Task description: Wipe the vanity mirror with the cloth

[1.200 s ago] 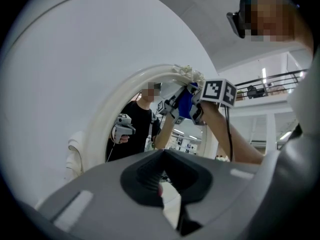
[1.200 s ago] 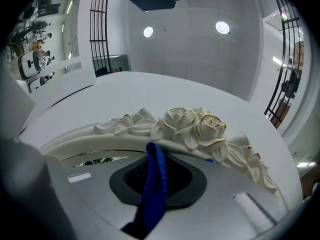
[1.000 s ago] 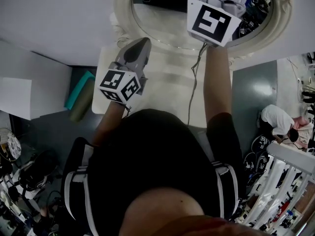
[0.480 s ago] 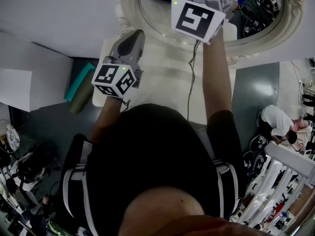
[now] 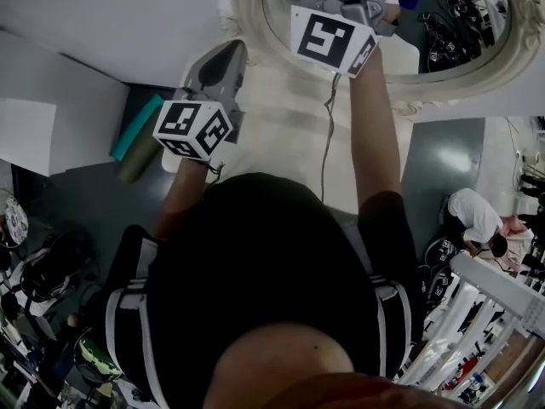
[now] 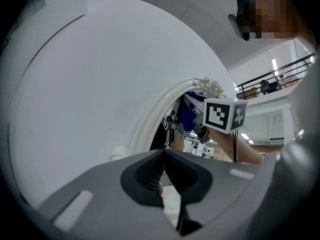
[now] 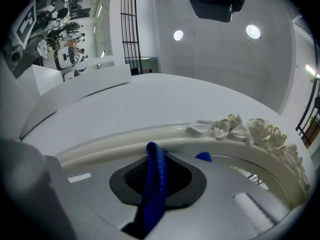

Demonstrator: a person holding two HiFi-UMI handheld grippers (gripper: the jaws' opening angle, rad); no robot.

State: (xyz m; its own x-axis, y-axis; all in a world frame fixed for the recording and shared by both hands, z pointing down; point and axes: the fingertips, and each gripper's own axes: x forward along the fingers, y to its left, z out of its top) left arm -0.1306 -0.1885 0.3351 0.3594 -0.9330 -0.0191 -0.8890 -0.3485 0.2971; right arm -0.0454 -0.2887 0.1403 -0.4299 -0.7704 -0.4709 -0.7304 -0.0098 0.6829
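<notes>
Blue cloth (image 7: 153, 184) clamped in right gripper (image 7: 156, 156) at cream frame of vanity mirror (image 5: 443, 32); left gripper (image 6: 164, 159) closed, empty, nearby.

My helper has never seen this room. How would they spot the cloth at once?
Find the big oval mirror with the cream carved frame against the white wall. The right gripper is held up at it, and the cloth is the strip pinched between its grey fingers. It is the only bright blue thing among white, cream and grey.
</notes>
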